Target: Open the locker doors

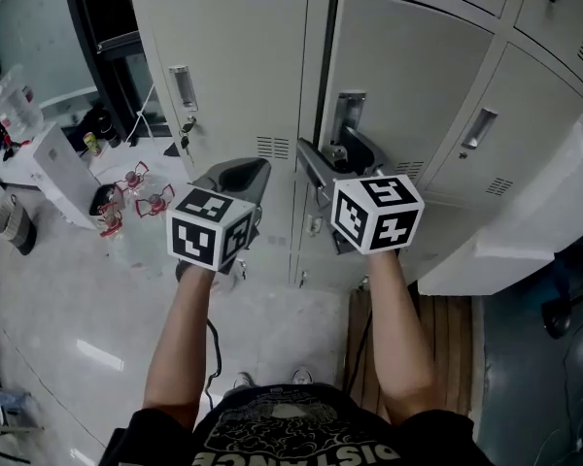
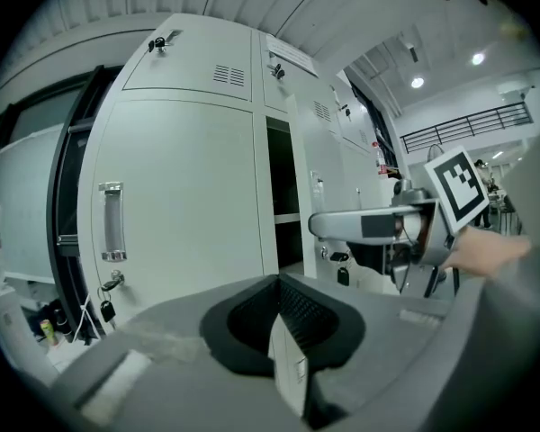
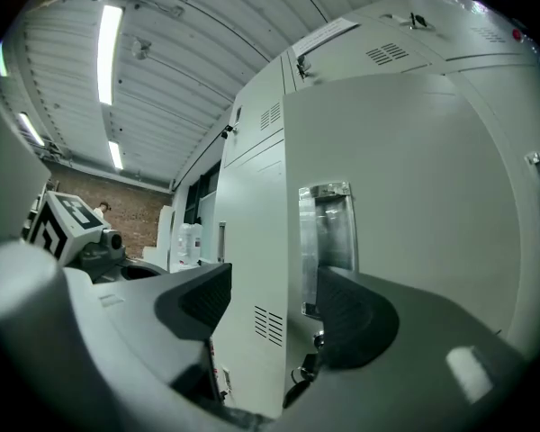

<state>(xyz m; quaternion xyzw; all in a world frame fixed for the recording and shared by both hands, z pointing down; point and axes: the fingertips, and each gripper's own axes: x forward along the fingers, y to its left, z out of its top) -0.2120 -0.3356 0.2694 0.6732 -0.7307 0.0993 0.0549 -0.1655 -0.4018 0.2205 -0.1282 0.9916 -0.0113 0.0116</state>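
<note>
A bank of pale grey lockers (image 1: 243, 47) faces me. The left door (image 2: 180, 205) is closed, with a chrome handle (image 1: 184, 87) and hanging keys (image 2: 108, 288). The middle door (image 1: 408, 66) stands ajar, a dark gap (image 2: 283, 196) along its left edge. My right gripper (image 1: 342, 155) is open, and its jaws straddle that door's edge at the chrome handle (image 3: 328, 237); one pad (image 3: 355, 318) sits in front of the handle. My left gripper (image 1: 235, 175) is shut on nothing and hangs in front of the left door, below its handle.
A third door with its own handle (image 1: 479, 129) is on the right. A white panel (image 1: 525, 231) juts out low on the right. On the left are a white box (image 1: 63, 173), bottles and red stands (image 1: 141, 200). A wooden pallet (image 1: 447, 328) lies underfoot.
</note>
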